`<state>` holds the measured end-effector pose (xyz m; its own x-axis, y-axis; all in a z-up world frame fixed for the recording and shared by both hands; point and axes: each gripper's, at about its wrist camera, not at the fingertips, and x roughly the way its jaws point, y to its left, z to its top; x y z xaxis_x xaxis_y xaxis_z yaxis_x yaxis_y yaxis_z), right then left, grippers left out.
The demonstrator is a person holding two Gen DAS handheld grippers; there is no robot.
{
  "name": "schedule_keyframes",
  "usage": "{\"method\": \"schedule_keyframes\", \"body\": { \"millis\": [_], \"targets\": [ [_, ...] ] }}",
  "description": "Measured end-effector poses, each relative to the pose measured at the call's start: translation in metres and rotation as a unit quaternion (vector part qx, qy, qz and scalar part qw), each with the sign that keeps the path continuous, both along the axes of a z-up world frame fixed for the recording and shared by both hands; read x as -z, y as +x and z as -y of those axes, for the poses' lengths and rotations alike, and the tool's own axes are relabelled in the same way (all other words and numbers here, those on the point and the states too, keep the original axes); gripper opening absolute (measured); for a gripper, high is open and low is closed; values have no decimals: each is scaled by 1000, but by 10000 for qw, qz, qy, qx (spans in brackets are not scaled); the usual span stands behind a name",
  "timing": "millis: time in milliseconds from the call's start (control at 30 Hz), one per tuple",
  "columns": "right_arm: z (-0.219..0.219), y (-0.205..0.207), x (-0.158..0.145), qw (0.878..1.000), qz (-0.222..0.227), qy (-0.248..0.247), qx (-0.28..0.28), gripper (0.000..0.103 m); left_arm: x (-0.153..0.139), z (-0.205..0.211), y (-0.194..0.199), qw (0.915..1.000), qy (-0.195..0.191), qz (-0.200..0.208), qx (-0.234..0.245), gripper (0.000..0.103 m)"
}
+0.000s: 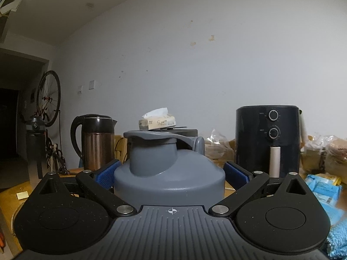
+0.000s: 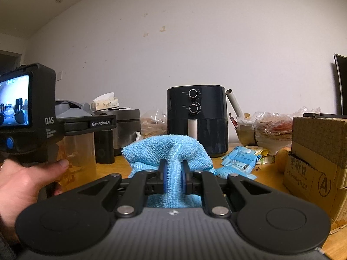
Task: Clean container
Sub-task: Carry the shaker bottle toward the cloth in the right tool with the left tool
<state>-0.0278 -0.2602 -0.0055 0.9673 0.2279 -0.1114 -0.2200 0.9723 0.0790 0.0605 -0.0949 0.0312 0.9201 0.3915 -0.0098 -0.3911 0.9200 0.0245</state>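
Left wrist view puts us right on top of the container (image 1: pixel 169 173): a grey-lidded shaker bottle standing upright, its long axis vertical, flip cap closed over the spout. The left gripper (image 1: pixel 171 173) straddles it at the shoulder, blue pads on either side of the lid, spread about as far as the bottle is wide. The pads look to be against the lid, though the contact itself sits just out of sight, so I'd call it held rather than swear to it.

Over to the right wrist view: the right gripper (image 2: pixel 172 178) has its jaws drawn in narrow, pinching a fluffy blue cloth (image 2: pixel 167 151) that bunches up ahead of the pads. And look off to the left of that cloth: there's the container (image 2: pixel 73 151) again, clear amber-tinted body under the grey top, with the left gripper (image 2: pixel 91 125) clamped across it and the person's hand (image 2: pixel 23 184) on the handle.

So here's the geometry that matters: the bottle stands to the left of the cloth, apart from it and not touching. My read is that the cloth hand has to sweep leftward to meet the wall of the bottle while the left side steadies it upright on the bench (image 2: pixel 266 173). The air fryer (image 2: pixel 197 119) sits well behind.
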Motion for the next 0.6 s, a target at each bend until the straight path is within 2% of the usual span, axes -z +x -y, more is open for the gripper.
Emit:
{"method": "schedule_keyframes", "body": {
  "millis": [67, 133, 600],
  "targets": [
    [0, 0, 0, 10000, 0, 3, 4, 8, 0, 0, -1, 10000, 5, -8, 6, 101],
    [0, -1, 0, 10000, -2, 10, 4, 8, 0, -1, -1, 10000, 18, -14, -22, 95],
    [-6, 0, -1, 10000, -25, -11, -60, 8, 0, -21, -5, 9977, -9, -39, 672, 95]
  ]
}}
